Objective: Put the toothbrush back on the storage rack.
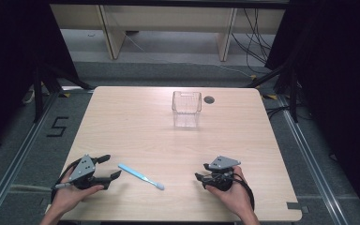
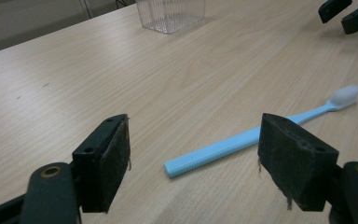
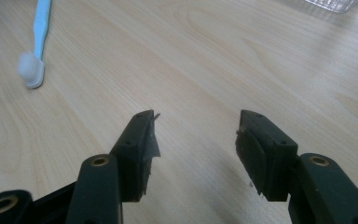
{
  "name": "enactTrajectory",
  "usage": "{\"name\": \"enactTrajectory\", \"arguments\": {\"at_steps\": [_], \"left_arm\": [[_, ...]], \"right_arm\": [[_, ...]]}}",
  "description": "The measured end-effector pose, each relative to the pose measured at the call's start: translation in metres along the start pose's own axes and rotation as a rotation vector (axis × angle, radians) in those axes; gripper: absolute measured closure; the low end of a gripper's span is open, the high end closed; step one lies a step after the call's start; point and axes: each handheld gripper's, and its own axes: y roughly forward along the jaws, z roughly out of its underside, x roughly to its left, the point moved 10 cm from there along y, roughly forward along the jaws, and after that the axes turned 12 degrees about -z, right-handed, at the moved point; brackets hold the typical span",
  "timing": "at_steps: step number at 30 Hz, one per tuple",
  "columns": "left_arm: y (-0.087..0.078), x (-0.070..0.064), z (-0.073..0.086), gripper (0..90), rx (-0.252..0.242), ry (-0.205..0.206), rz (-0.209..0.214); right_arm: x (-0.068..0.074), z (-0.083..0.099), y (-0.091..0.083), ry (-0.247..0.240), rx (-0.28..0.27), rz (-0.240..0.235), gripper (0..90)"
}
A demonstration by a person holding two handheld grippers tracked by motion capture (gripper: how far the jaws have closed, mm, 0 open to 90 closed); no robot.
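Note:
A light blue toothbrush (image 1: pixel 140 176) with white bristles lies flat on the wooden table (image 1: pixel 136 122), near the front edge, between my two grippers. My left gripper (image 1: pixel 109 167) rests at the front left, open and empty, its jaws pointing at the handle end of the toothbrush (image 2: pixel 242 140). My right gripper (image 1: pixel 202 171) sits at the front right, open and empty, jaws pointing left; the bristle head of the toothbrush (image 3: pixel 31 70) lies ahead of it to its left. A clear plastic container (image 1: pixel 186 108) stands upright at the far middle of the table.
A round cable hole (image 1: pixel 209 99) sits in the table just right of the clear container. Table legs and cables lie on the floor beyond the far edge. The other gripper's jaws (image 2: pixel 347 13) show far off in the left gripper view.

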Motion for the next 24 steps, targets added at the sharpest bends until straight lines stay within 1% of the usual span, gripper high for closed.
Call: {"name": "enactTrajectory", "arguments": {"at_steps": [1,2,3,4,5,6,7,8,9,10,12,13,15,16,17,19,20,21,22,23,24], "left_arm": [[0.0,0.0,0.0,25.1,0.009,0.0,0.001],[0.0,0.0,-0.002,25.4,0.009,0.016,0.007],[0.0,-0.001,-0.003,25.5,0.008,0.019,0.011],[0.0,0.0,-0.004,25.6,0.017,0.04,0.012],[0.0,0.0,-0.004,25.8,0.017,0.04,0.012],[0.0,-0.002,-0.007,26.3,0.025,0.057,0.024],[-0.001,-0.002,-0.008,26.7,0.032,0.07,0.027],[-0.001,-0.003,-0.008,27.2,0.041,0.077,0.034],[0.0,-0.003,-0.009,27.8,0.054,0.092,0.046],[0.0,-0.004,-0.011,28.3,0.051,0.095,0.053],[0.001,-0.004,-0.012,29.5,0.073,0.121,0.061],[0.001,-0.005,-0.014,30.3,0.075,0.123,0.067],[0.002,-0.006,-0.016,31.3,0.08,0.128,0.084],[0.003,-0.007,-0.017,31.9,0.085,0.142,0.095],[0.003,-0.007,-0.017,32.6,0.086,0.149,0.1],[0.004,-0.009,-0.019,34.0,0.1,0.179,0.119],[0.005,-0.011,-0.021,35.2,0.107,0.2,0.13],[0.005,-0.013,-0.022,36.2,0.112,0.209,0.14],[0.005,-0.015,-0.023,36.7,0.129,0.235,0.173],[0.006,-0.017,-0.025,37.7,0.131,0.238,0.189],[0.007,-0.02,-0.025,38.3,0.144,0.247,0.208]], "right_arm": [[-0.001,-0.001,0.0,-0.015,-0.001,0.002,47.4],[-0.001,-0.001,-0.001,-0.011,0.006,-0.005,47.4],[-0.001,-0.001,-0.001,-0.013,0.005,-0.002,47.4],[-0.001,-0.001,-0.002,-0.007,0.006,-0.001,47.4],[0.0,-0.002,-0.003,-0.001,0.003,-0.003,47.4],[0.0,-0.002,-0.003,-0.007,0.002,-0.004,47.3],[0.0,-0.003,-0.003,-0.016,-0.001,-0.009,47.4],[0.0,-0.003,-0.003,-0.021,0.003,-0.012,47.3],[0.0,-0.003,-0.003,-0.021,0.004,-0.018,47.3],[0.0,-0.003,-0.003,-0.022,0.01,-0.021,47.3],[-0.001,-0.004,-0.003,-0.033,0.01,-0.016,47.3],[-0.002,-0.004,-0.003,-0.045,0.013,-0.01,47.3],[-0.001,-0.003,-0.002,-0.038,0.015,-0.017,47.3],[-0.001,-0.002,-0.002,-0.037,0.019,-0.019,47.3],[0.0,-0.002,-0.002,-0.025,0.023,-0.03,47.3],[-0.001,-0.002,-0.002,-0.032,0.022,-0.027,47.3],[0.0,-0.002,-0.002,-0.015,0.022,-0.026,47.3],[0.0,-0.003,-0.002,-0.028,0.021,-0.028,47.3],[0.001,-0.002,-0.002,-0.011,0.02,-0.026,47.3],[0.0,-0.003,-0.003,-0.015,0.015,-0.022,47.3],[0.0,-0.004,-0.003,-0.021,0.012,-0.024,47.4]]}}
